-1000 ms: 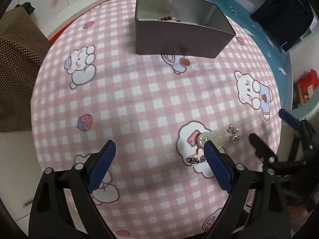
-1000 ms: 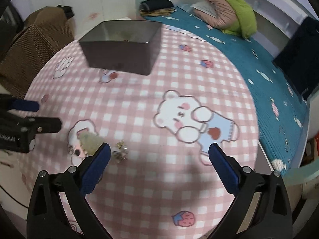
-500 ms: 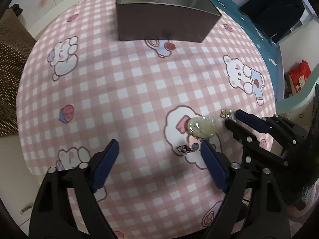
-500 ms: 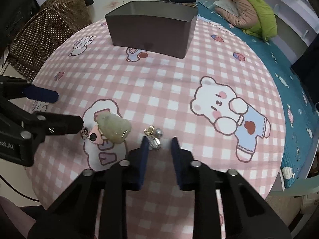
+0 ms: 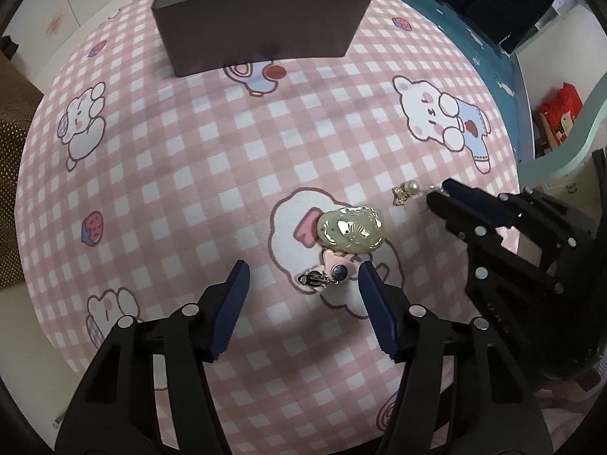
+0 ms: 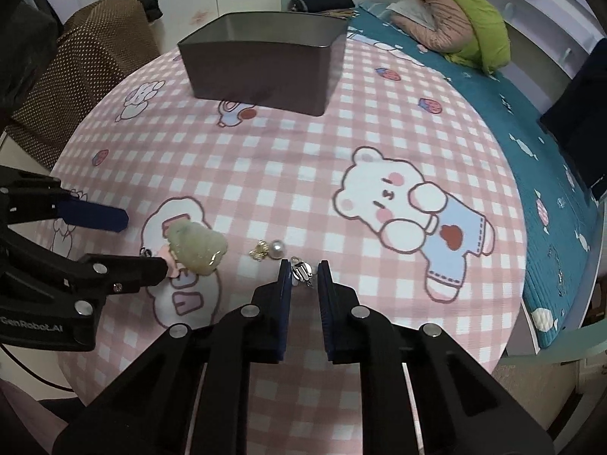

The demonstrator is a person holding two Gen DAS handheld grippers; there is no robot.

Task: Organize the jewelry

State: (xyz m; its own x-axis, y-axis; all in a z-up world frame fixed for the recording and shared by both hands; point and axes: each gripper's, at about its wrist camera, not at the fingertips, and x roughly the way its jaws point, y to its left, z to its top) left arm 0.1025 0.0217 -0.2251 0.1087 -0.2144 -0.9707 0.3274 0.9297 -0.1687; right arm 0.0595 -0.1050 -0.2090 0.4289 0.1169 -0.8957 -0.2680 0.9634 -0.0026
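Observation:
A pale green jade pendant (image 5: 351,229) lies on the pink checked cloth; it also shows in the right wrist view (image 6: 197,247). A blue-stone clip earring (image 5: 324,276) lies just below it, between the open fingers of my left gripper (image 5: 301,276). A pearl and gold earring (image 6: 270,249) lies to the pendant's right, also in the left wrist view (image 5: 406,190). My right gripper (image 6: 304,271) is narrowed around a small silver earring (image 6: 301,271) on the cloth, jaws close beside it with small gaps. A dark metal box (image 6: 265,62) stands at the far side (image 5: 261,28).
The round table's edge (image 6: 504,333) drops off to the right, beside a teal bed (image 6: 531,121) with folded bedding (image 6: 459,19). A brown dotted seat (image 6: 79,76) stands at the left. My left gripper shows at the left in the right wrist view (image 6: 110,239).
My left gripper moved forward and narrowed around the blue-stone earring. My right gripper closed from wide open to a narrow gap and came down around the silver earring.

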